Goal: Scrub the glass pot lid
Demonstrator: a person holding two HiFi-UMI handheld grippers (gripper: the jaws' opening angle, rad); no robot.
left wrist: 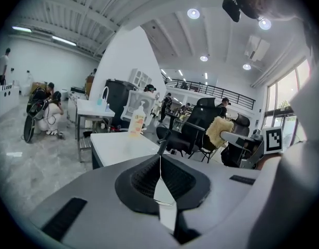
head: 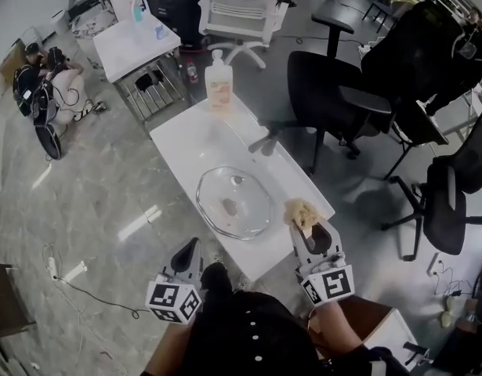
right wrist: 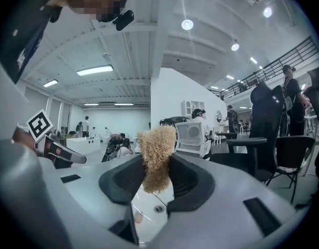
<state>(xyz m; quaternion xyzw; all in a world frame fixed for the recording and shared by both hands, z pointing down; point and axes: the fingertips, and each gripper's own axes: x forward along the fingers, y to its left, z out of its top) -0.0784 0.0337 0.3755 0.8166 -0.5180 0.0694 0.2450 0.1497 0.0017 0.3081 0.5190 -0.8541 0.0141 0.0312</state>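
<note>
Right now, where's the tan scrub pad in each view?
Head view: scrub pad lower right, held by the right gripper beside the white table's right edge.
Left gripper view: scrub pad right of centre, right of the table.
Right gripper view: scrub pad dead centre, pinched between the jaws.
Shared landmark: the white table, in the head and left gripper views.

The head camera looked steeply down from above the person onto the white desk [head: 193,143], with the left hand-held gripper [head: 190,246] and right hand-held gripper [head: 309,227] close at the bottom edge. The left gripper camera sat just behind its jaws and looked nearly level across the desk towards the bottle [left wrist: 137,119], which the head view also caught. The right gripper camera looked level along its jaws, the sponge [right wrist: 156,157] close before the lens. Each gripper view showed the other hand-held gripper at its side.
</note>
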